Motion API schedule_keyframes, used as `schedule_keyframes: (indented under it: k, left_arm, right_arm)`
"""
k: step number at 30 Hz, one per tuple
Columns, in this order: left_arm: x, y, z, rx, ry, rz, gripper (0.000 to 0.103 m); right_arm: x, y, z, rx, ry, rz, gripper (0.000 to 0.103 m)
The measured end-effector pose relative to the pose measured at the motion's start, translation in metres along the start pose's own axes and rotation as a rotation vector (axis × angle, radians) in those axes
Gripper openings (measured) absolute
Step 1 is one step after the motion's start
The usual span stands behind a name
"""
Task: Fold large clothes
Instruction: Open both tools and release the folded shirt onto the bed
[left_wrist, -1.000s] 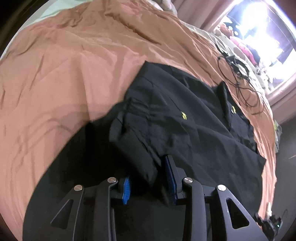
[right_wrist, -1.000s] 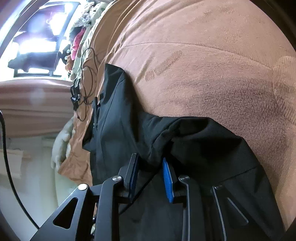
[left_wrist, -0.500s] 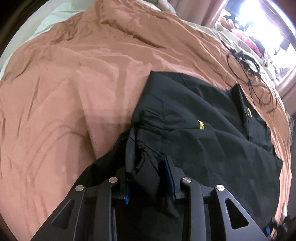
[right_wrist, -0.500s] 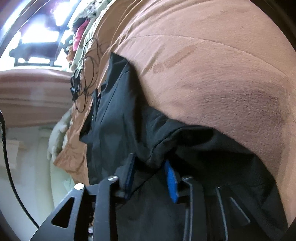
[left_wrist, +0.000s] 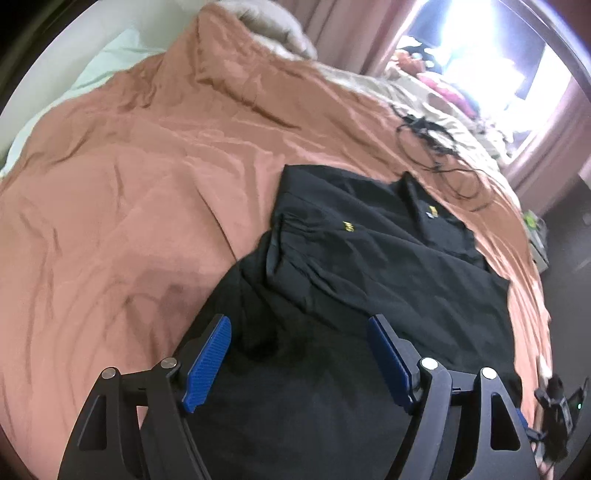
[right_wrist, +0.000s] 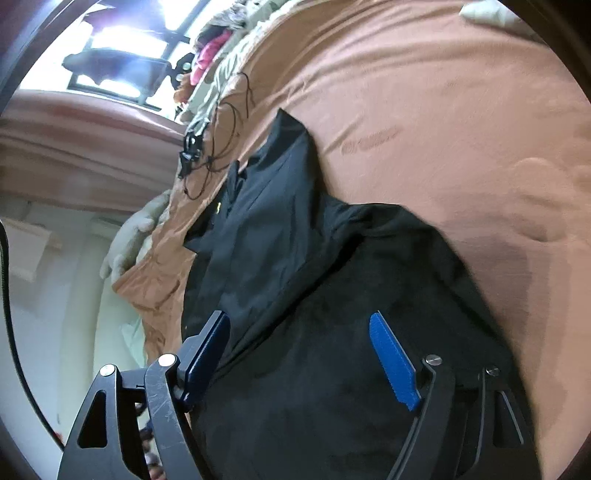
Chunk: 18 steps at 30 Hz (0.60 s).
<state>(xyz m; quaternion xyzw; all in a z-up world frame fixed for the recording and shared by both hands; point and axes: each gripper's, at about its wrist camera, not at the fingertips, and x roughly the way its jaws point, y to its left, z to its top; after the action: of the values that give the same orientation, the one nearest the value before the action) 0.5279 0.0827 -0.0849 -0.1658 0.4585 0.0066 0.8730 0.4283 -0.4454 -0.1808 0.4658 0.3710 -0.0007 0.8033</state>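
Note:
A large black shirt (left_wrist: 369, 258) with small yellow marks lies on a brown bedspread (left_wrist: 129, 184). Its near part is folded back over the rest in a loose heap. My left gripper (left_wrist: 299, 328) is open, its blue pads (left_wrist: 207, 350) spread wide just above the near fold, holding nothing. In the right wrist view the same black shirt (right_wrist: 314, 295) lies along the bedspread (right_wrist: 443, 110). My right gripper (right_wrist: 299, 325) is open and empty over the folded fabric.
A tangle of black cables (left_wrist: 436, 147) lies on the bed beyond the shirt's collar; it also shows in the right wrist view (right_wrist: 210, 147). A pile of clothes (left_wrist: 443, 85) sits by the bright window. The bed edge (right_wrist: 147, 277) runs left of the shirt.
Both grippers were shut on bunches of the black shirt. Both have opened wide and let the fabric drop onto the shirt, and have drawn back a little.

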Motion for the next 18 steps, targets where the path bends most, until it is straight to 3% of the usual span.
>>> schedule_keyframes:
  k: [6,11,16,18]
  left_arm:
    - [-0.065,0.0,-0.037,0.042,-0.045,-0.055,0.077]
    - [-0.115,0.01,-0.071,0.05,-0.089,-0.1,0.077]
    - [-0.165,0.029,-0.108,0.003,-0.163,-0.121,0.094]
    - [-0.179,0.033,-0.122,-0.004,-0.178,-0.128,0.095]
  right_arm:
    - [-0.063,-0.015,-0.023,-0.028,-0.102,-0.039,0.079]
    - [-0.1,-0.02,-0.051,-0.074,-0.099,-0.036,0.079]
    - [-0.139,-0.015,-0.076,-0.138,-0.118,-0.006,0.079]
    - [-0.154,-0.015,-0.086,-0.151,-0.128,0.005,0.087]
